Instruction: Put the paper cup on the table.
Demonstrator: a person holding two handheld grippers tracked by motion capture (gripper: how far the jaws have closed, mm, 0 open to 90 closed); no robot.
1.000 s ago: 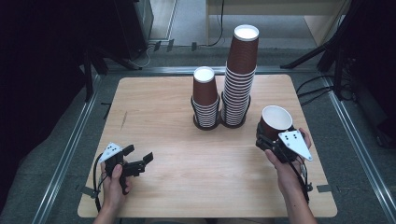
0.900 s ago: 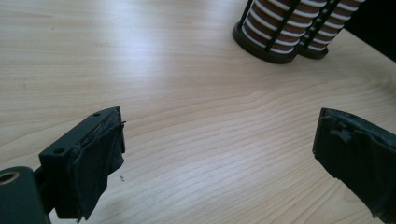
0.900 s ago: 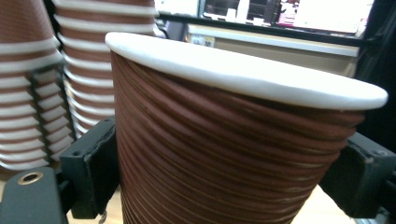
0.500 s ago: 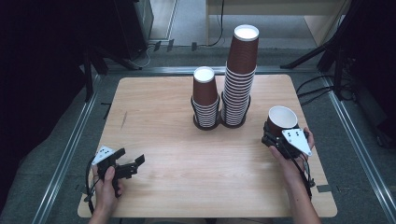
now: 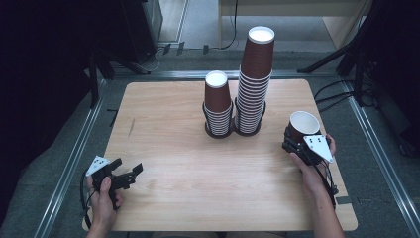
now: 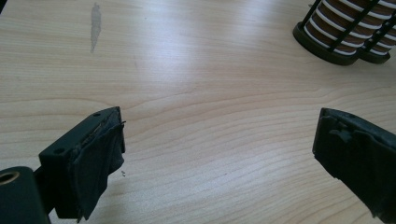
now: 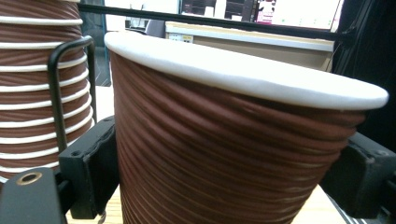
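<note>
A single brown ribbed paper cup point(image 5: 302, 125) point(image 7: 224, 154) with a white rim stands upright at the table's right edge, and my right gripper point(image 5: 293, 140) point(image 7: 224, 182) is shut on its sides. Two stacks of the same cups stand in black wire holders at the table's back middle: a short stack point(image 5: 217, 105) and a tall stack point(image 5: 254, 82) point(image 7: 32, 79). At the front left corner my left gripper point(image 5: 130, 175) point(image 6: 219, 158) stands open just above bare wood, its jaws wide apart with nothing between them.
The wooden table point(image 5: 173, 124) has a small dark mark point(image 6: 95, 23) on its left part. Metal rails point(image 5: 74, 158) run along both sides of the table. Cables point(image 5: 341, 89) lie on the floor at the right.
My right gripper has carried the cup a little forward and to the right. My left gripper has drawn back toward the front left corner.
</note>
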